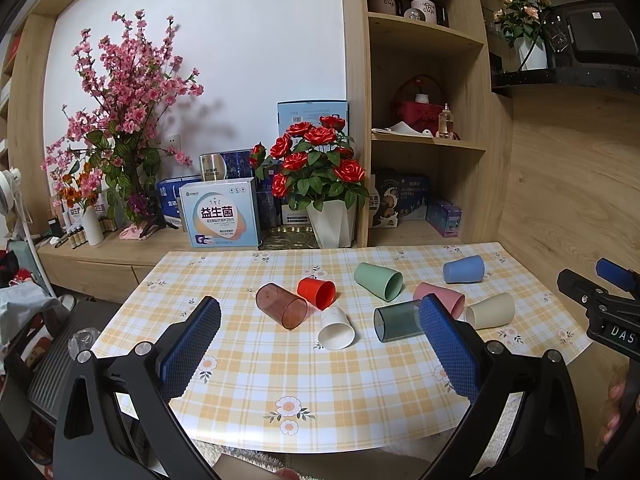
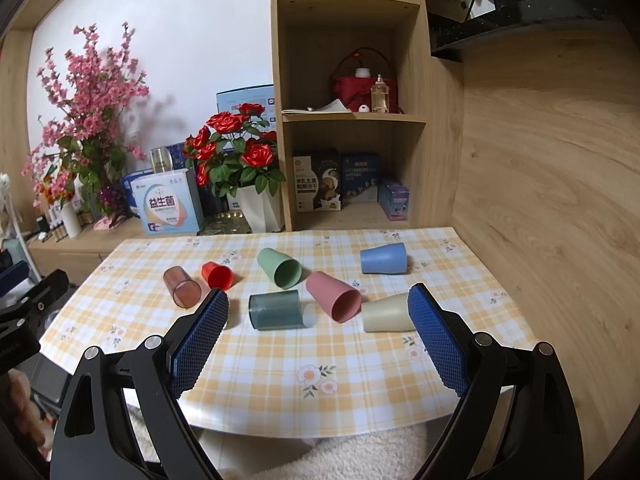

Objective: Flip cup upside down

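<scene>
Several cups lie on their sides on the checked tablecloth [image 1: 304,376]: a clear brown cup [image 1: 281,305], a red cup [image 1: 317,291], a white cup [image 1: 336,328], a green cup [image 1: 378,280], a smoky grey-blue cup [image 1: 396,321], a pink cup [image 1: 440,296], a cream cup [image 1: 490,310] and a blue cup [image 1: 464,269]. My left gripper [image 1: 320,312] is open and empty, held above the table's near part. My right gripper [image 2: 318,300] is open and empty, above the near edge, with the grey-blue cup [image 2: 275,311], pink cup [image 2: 334,297] and cream cup [image 2: 386,313] ahead of it.
A white pot of red roses [image 1: 332,220], boxes [image 1: 218,216] and pink blossom branches [image 1: 120,120] stand on the low cabinet behind the table. A wooden shelf unit [image 1: 424,120] rises at the back right. A wood-panel wall [image 2: 552,200] borders the table's right side.
</scene>
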Demonstrator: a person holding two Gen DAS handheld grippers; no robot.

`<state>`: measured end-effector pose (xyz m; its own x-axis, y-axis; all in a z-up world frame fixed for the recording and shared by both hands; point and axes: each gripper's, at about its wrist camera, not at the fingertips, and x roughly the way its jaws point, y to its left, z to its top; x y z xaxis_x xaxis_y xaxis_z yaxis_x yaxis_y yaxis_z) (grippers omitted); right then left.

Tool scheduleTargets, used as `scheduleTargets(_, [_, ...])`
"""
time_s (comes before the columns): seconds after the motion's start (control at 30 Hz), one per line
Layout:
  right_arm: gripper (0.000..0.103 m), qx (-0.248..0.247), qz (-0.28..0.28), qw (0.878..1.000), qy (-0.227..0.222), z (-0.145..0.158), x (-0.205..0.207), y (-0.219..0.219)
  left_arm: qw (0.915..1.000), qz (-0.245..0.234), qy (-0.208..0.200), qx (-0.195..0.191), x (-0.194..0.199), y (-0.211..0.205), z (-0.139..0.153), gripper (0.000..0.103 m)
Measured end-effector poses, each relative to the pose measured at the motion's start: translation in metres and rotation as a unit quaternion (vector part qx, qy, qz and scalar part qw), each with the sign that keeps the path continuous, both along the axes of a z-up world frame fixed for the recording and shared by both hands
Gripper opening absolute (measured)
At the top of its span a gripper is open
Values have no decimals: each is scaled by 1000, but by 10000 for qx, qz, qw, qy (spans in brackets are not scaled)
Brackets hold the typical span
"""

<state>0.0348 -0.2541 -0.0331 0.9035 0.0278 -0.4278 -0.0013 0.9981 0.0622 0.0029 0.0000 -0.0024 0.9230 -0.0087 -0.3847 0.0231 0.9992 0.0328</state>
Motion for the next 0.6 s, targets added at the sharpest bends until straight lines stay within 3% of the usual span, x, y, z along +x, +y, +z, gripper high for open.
scheduleTargets(0.6, [88,19,-22,10000,5,-1,-1,-1,10000,13,19,-14,3,-1,-3,97])
